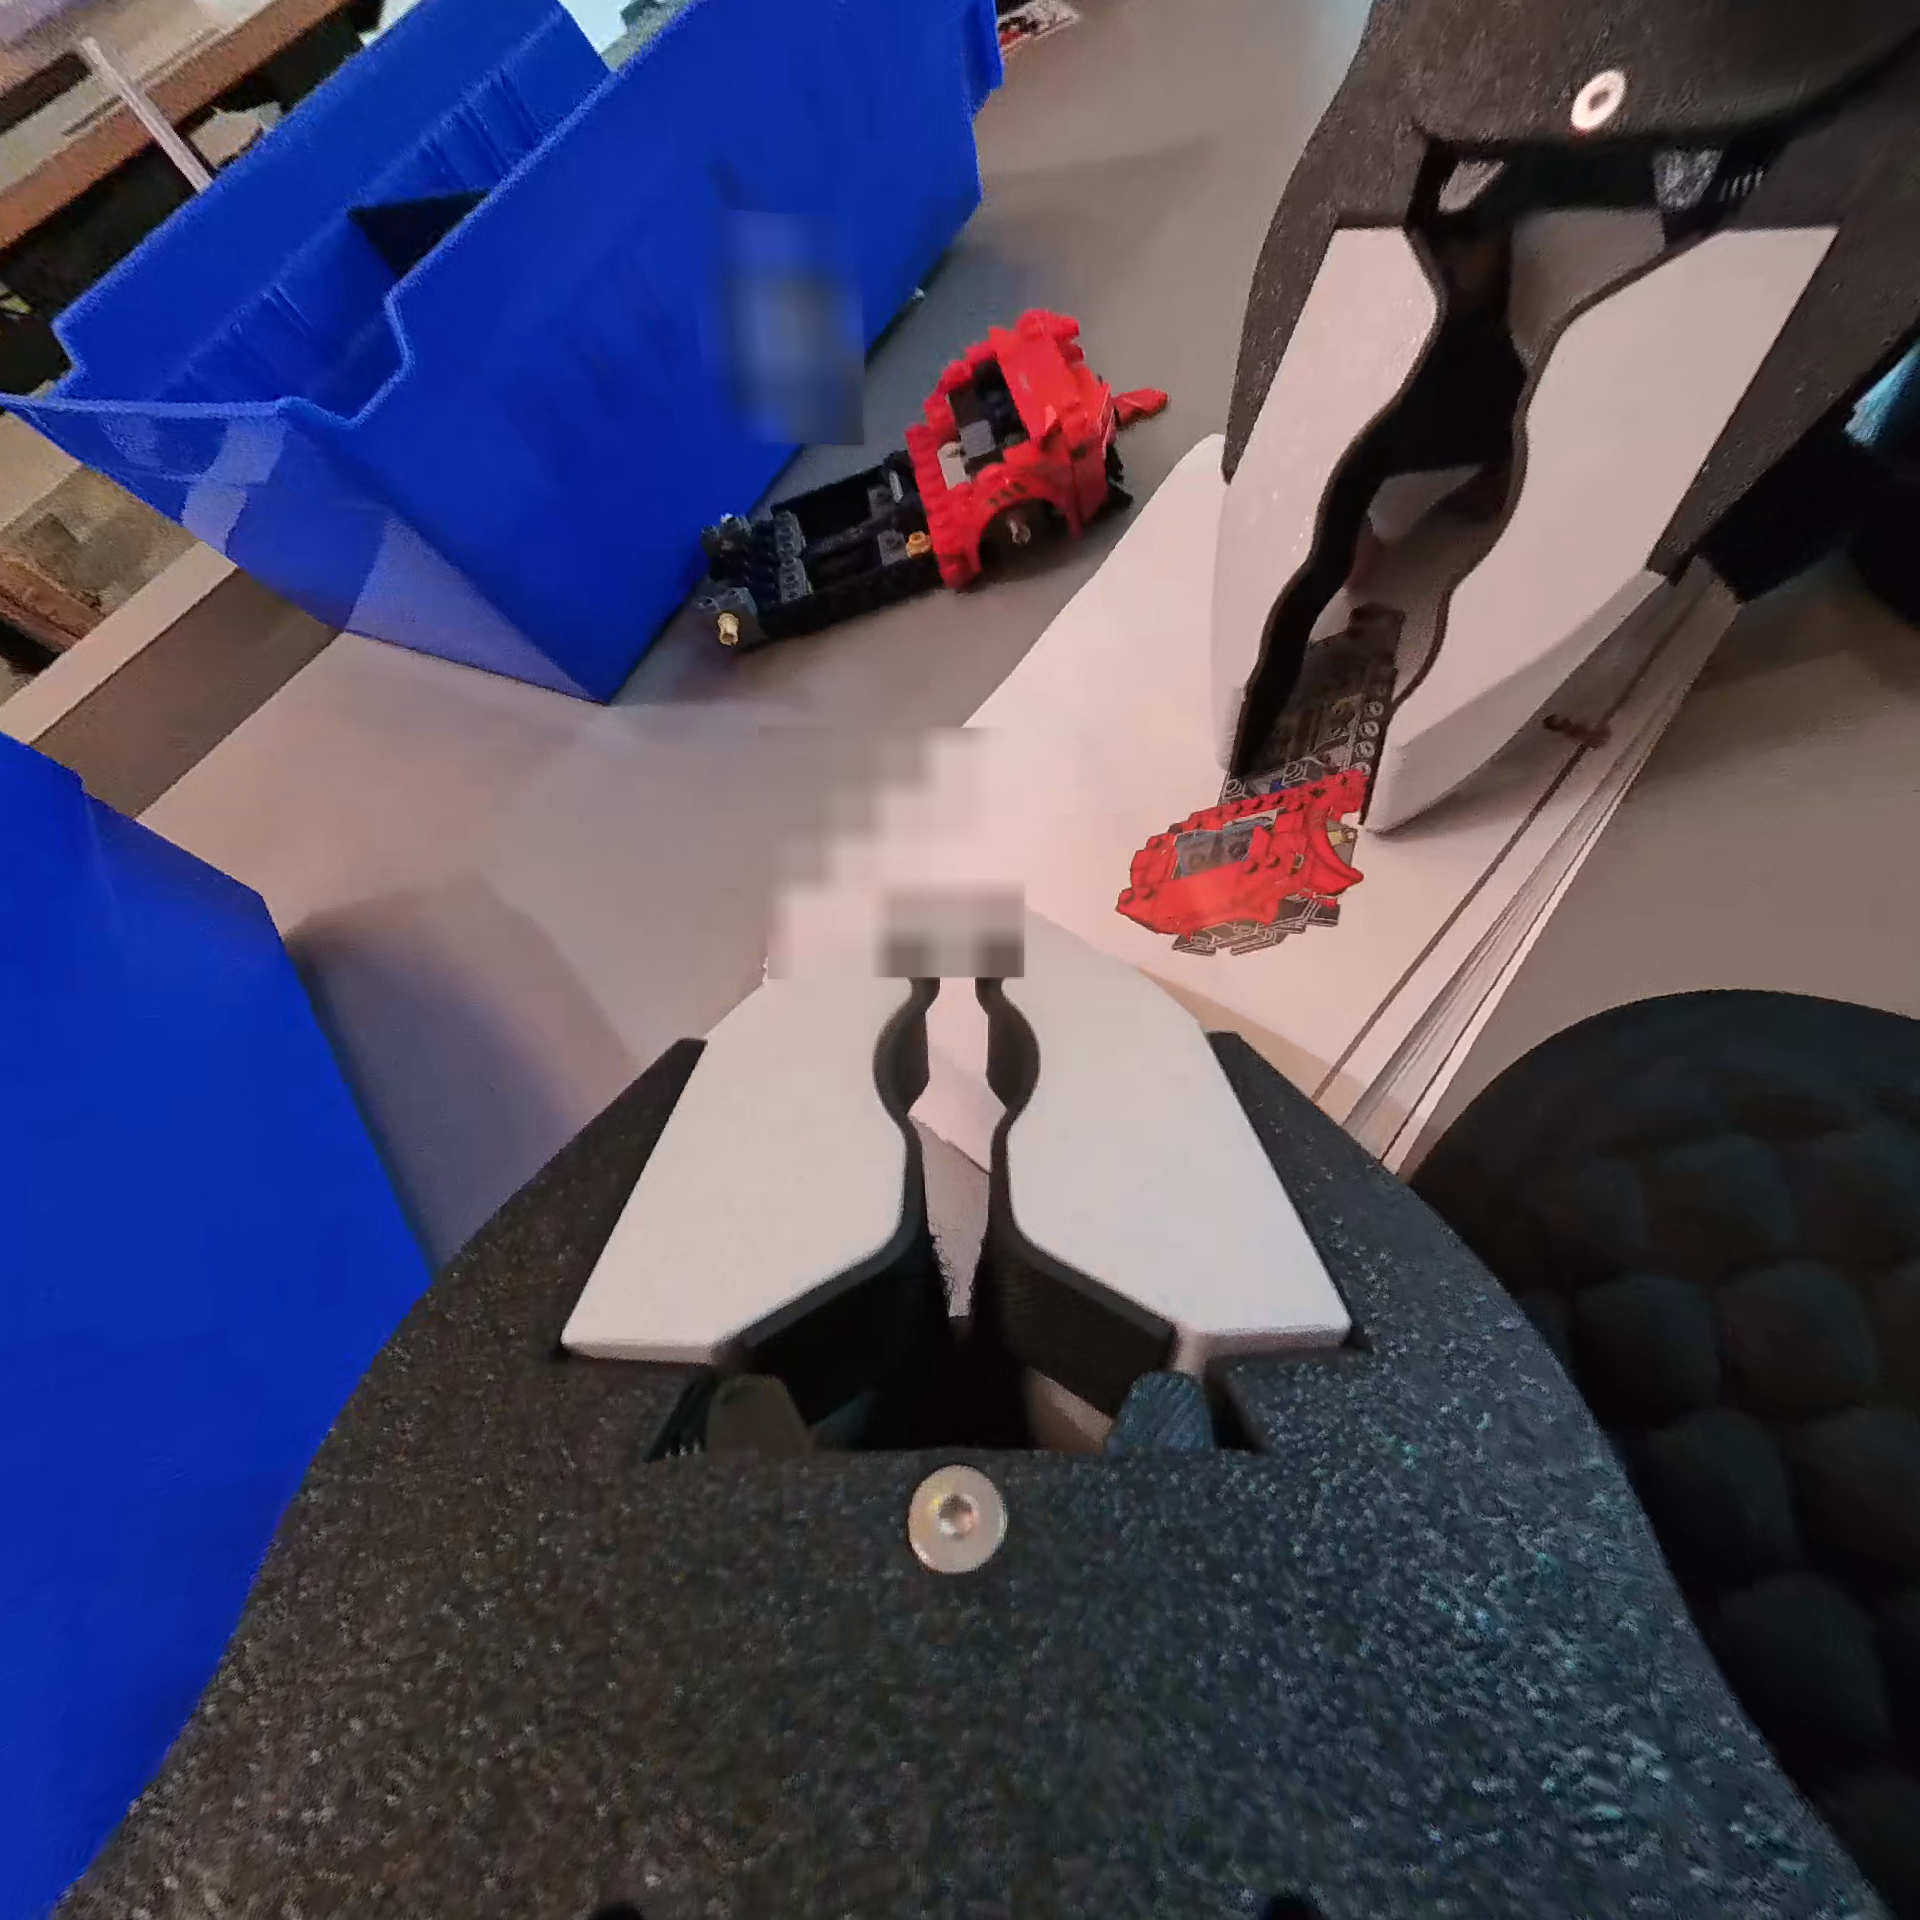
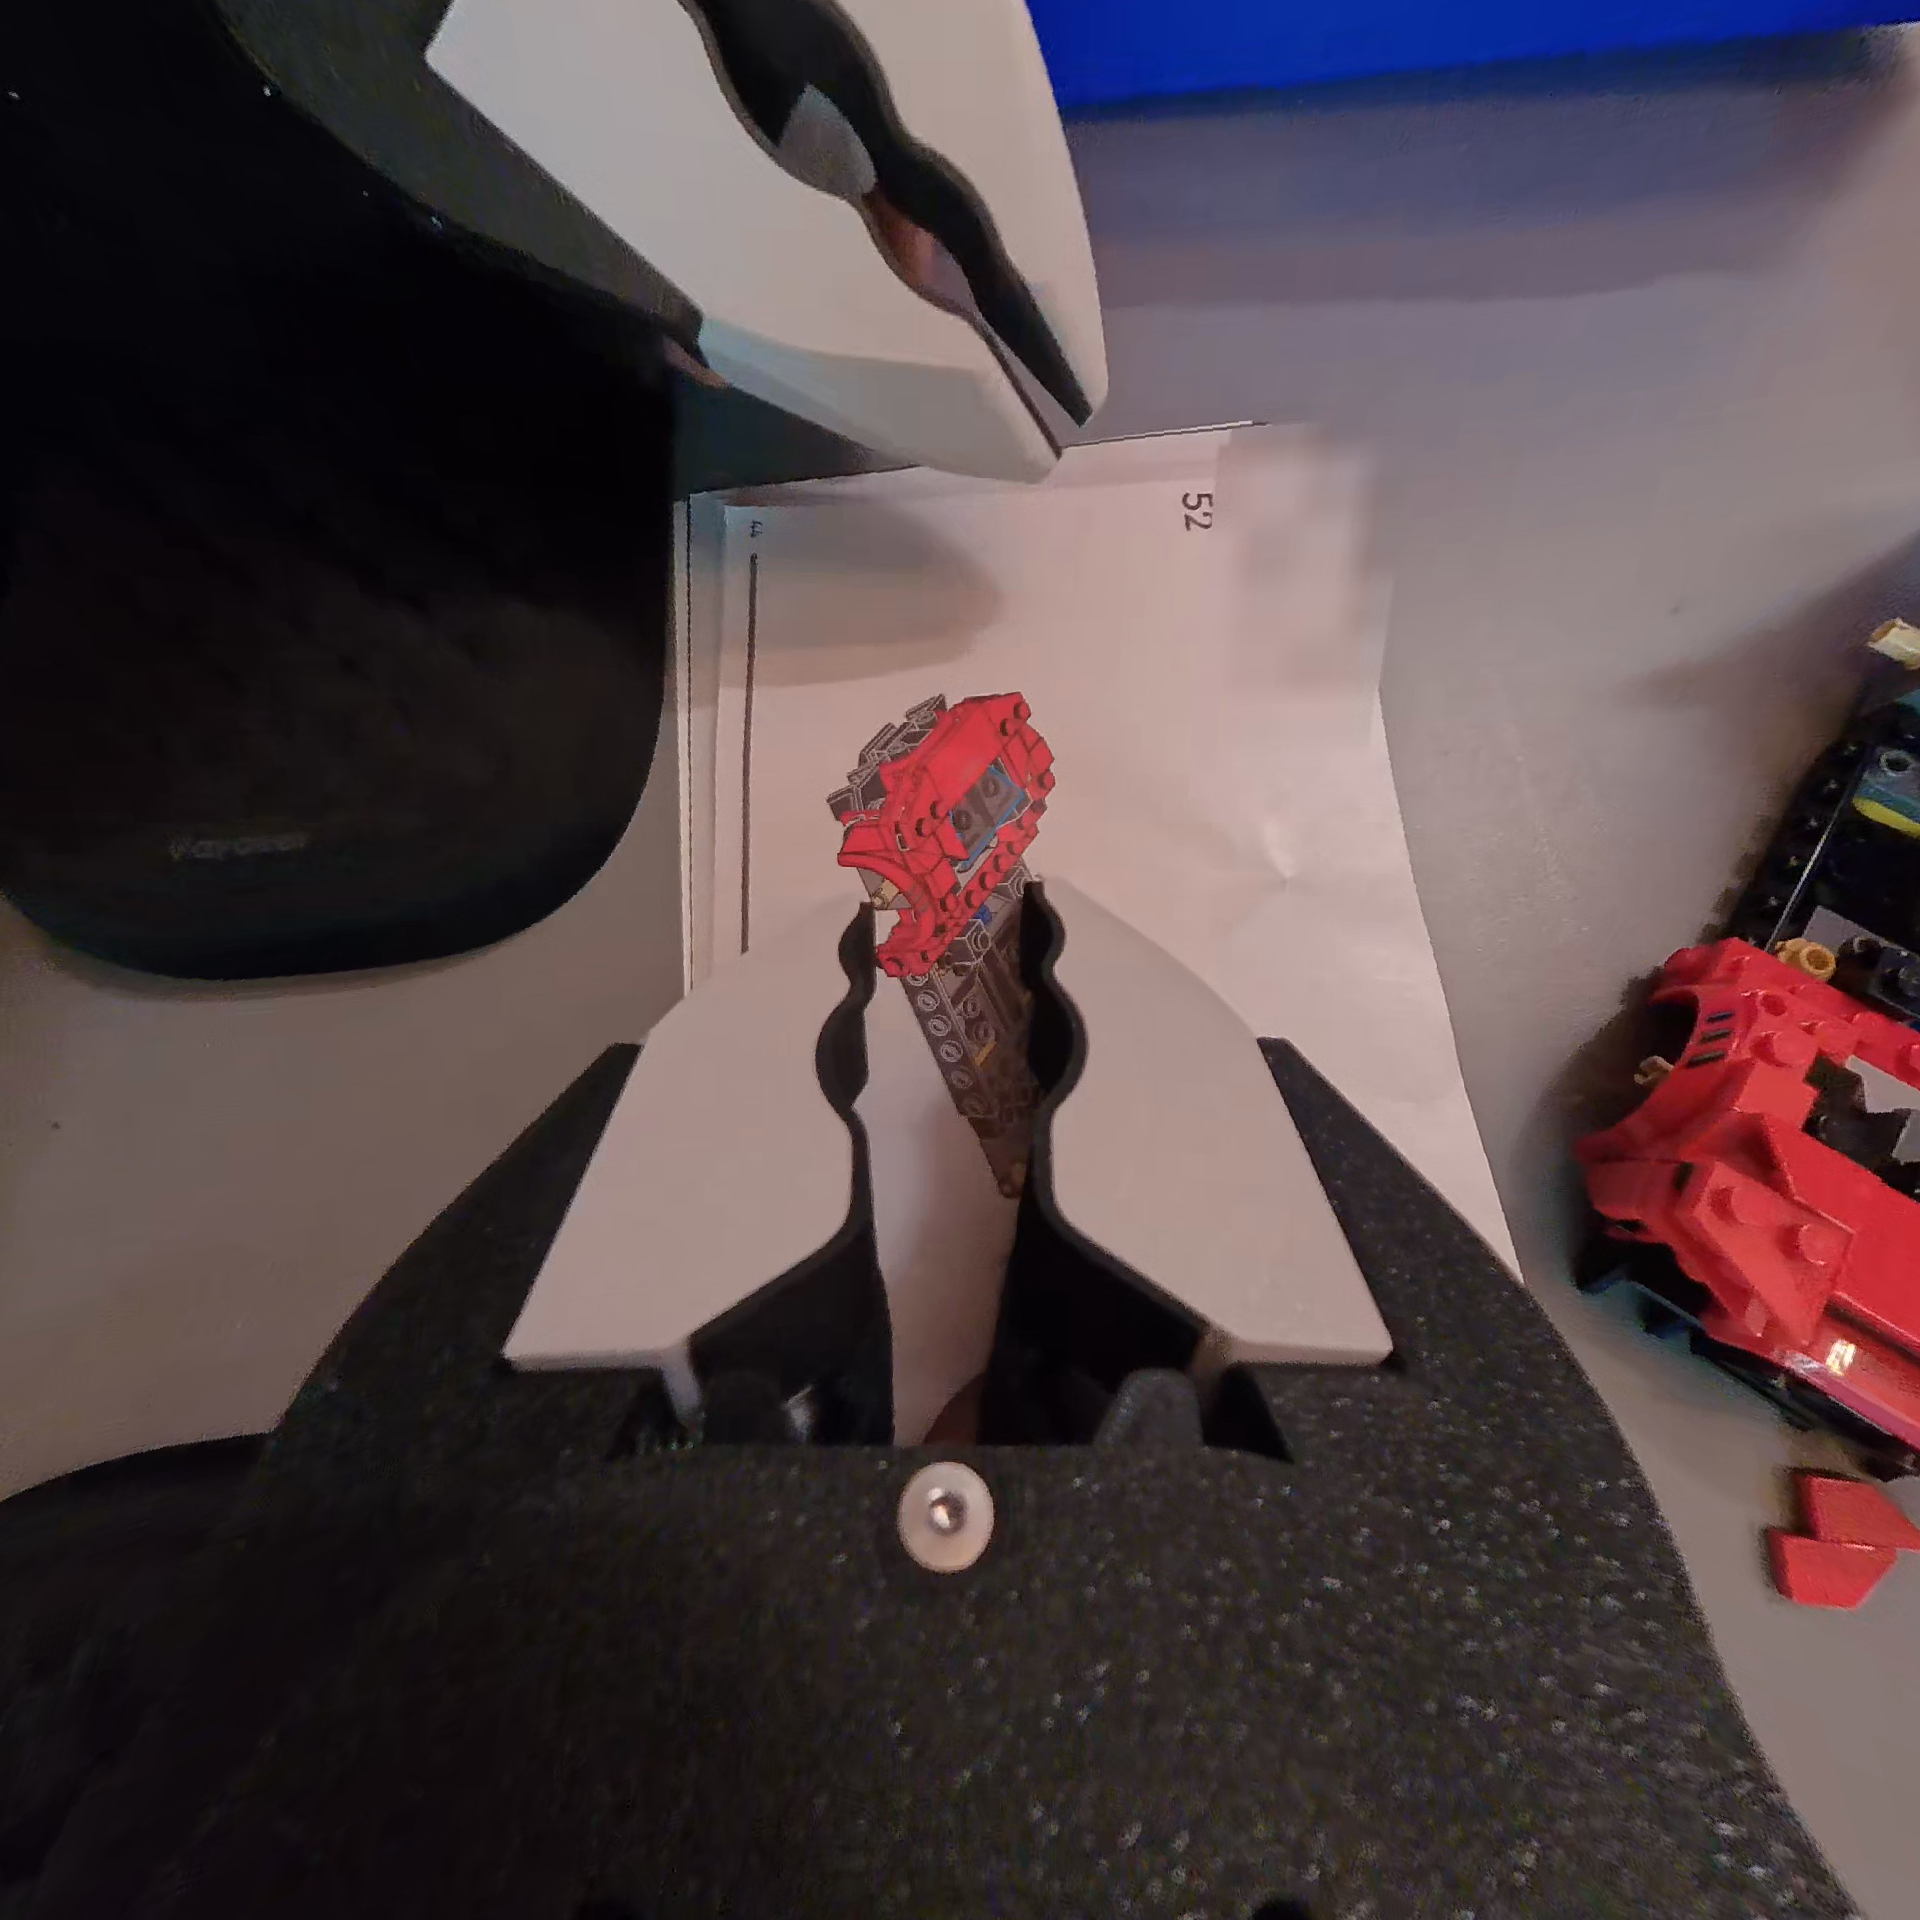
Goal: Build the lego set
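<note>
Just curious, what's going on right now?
Left claw nearly shut, empty; right claw open over instruction booklet. Half-built red lego car untouched beside blue bin.

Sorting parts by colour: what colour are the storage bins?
Solid blue storage bins, clearest in the left wrist view.

Left gripper [image 1: 951, 1013] nearly closed, a sliver of white page in the narrow gap. Right gripper [image 1: 1340, 769] parted over the instruction booklet [image 1: 1049, 717], tips at the printed car picture. Half-built red/black lego car [image 1: 925, 488] beside the blue bin [image 1: 540, 343] (second bin [image 1: 156, 1195] at left edge).
</note>
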`<action>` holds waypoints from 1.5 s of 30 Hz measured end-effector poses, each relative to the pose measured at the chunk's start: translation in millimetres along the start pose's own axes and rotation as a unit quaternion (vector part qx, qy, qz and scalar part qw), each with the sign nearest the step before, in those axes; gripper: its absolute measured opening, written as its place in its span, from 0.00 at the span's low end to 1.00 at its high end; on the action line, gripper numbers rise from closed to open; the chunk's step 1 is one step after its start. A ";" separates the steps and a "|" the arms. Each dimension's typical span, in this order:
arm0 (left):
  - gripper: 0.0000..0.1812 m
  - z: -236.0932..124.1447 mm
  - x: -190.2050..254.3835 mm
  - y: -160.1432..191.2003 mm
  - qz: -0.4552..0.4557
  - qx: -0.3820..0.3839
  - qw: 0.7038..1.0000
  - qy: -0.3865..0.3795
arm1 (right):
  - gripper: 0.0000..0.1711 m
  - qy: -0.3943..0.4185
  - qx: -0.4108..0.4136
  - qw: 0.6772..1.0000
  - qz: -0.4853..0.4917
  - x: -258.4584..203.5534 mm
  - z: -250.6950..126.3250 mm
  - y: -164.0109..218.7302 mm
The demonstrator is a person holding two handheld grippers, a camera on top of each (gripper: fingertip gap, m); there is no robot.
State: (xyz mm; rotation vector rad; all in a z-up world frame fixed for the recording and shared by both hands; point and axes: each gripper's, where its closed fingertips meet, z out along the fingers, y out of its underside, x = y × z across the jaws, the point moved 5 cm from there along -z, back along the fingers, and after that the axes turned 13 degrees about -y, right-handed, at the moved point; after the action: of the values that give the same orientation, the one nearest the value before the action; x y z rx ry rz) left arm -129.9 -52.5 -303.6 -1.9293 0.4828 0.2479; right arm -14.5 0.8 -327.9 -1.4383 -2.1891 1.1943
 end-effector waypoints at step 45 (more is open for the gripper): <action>0.02 11.1 18.6 13.2 0.121 -0.049 0.991 -0.006 | 0.15 -0.018 0.008 1.000 0.022 2.0 -1.1 -0.3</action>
State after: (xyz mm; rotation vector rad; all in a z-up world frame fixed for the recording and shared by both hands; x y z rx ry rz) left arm -118.5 -50.9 -326.2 -1.9636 0.7098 0.4460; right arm -15.0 2.9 -327.5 -1.4767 -2.1771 1.2592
